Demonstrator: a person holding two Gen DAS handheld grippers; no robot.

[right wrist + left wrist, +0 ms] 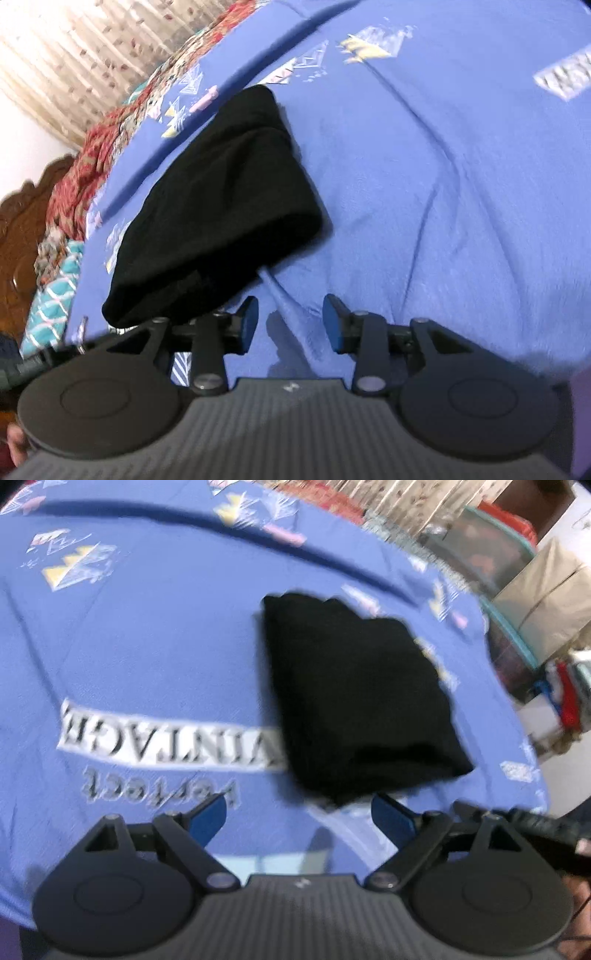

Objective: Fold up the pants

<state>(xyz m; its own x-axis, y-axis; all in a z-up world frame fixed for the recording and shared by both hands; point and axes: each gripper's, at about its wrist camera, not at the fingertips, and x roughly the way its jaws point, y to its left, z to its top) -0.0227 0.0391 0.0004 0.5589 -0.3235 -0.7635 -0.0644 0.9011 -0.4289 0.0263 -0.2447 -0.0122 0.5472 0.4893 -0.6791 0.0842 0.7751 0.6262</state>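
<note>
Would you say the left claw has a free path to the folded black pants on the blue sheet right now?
Probably yes. The left claw is open and empty, the folded black pants lie just beyond its tips on the blue sheet, and nothing sits between them.

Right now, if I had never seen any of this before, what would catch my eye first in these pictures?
The black pants, folded into a compact bundle on a blue printed bedspread, stand out most. Both views are framed below by a black gripper with blue pads: the left gripper and the right gripper, each open and holding nothing. Big white lettering sits on the spread beside the pants.
</note>
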